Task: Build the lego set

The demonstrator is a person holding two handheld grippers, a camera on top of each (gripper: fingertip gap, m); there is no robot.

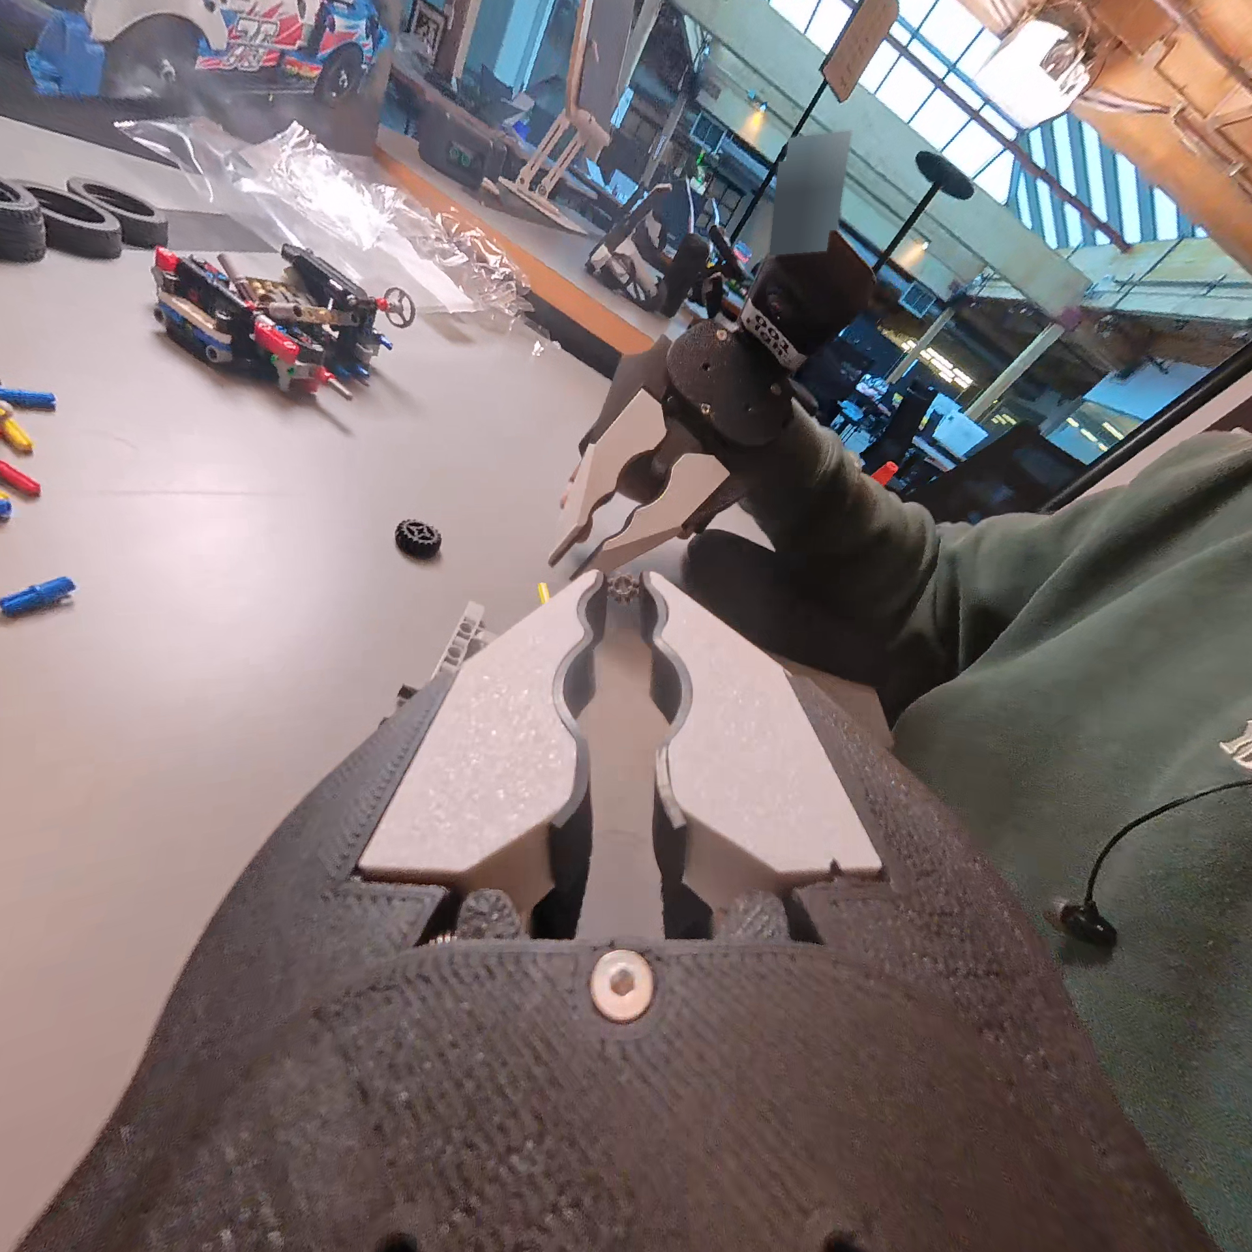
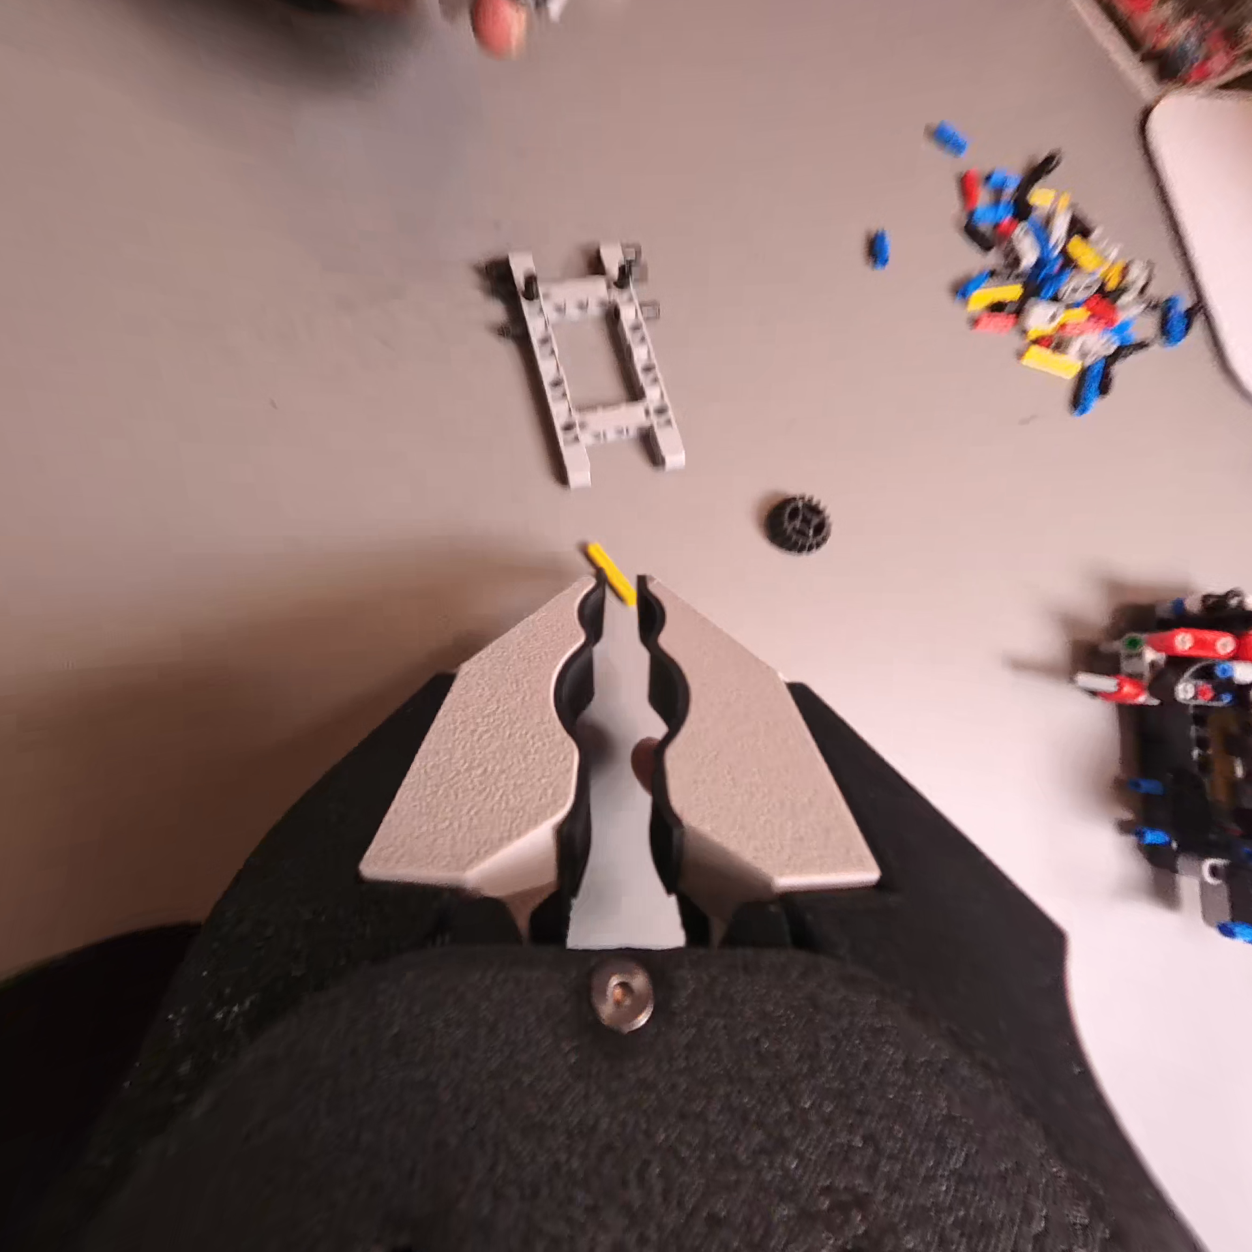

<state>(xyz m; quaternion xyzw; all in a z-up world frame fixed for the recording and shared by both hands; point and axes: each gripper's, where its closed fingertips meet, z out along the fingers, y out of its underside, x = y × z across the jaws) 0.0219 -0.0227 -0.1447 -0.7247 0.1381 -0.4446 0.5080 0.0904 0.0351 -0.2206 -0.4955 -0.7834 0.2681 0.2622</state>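
Observation:
My left gripper point(image 1: 620, 584) is shut on a small grey gear point(image 1: 619, 587) at its fingertips, just above the table. My right gripper point(image 2: 620, 586) is shut on a thin yellow axle point(image 2: 612, 574), which sticks out ahead of its tips. In the left wrist view the right gripper point(image 1: 566, 569) hovers close in front of the left tips, with the yellow axle point(image 1: 542, 589) poking out below it. A grey open frame point(image 2: 596, 366) lies flat ahead; one end of it point(image 1: 467, 637) shows beside my left finger. A black gear point(image 2: 799, 523) lies loose on the table point(image 1: 418, 538).
A partly built car chassis point(image 1: 271, 318) sits at the far left of the table point(image 2: 1179, 745). A pile of loose coloured pieces point(image 2: 1057, 284) lies at the right. Black tyres point(image 1: 74, 217), a clear plastic bag point(image 1: 325, 196) and loose blue pins point(image 1: 34, 596) lie around. There is about 12 cm between the tips of the two grippers.

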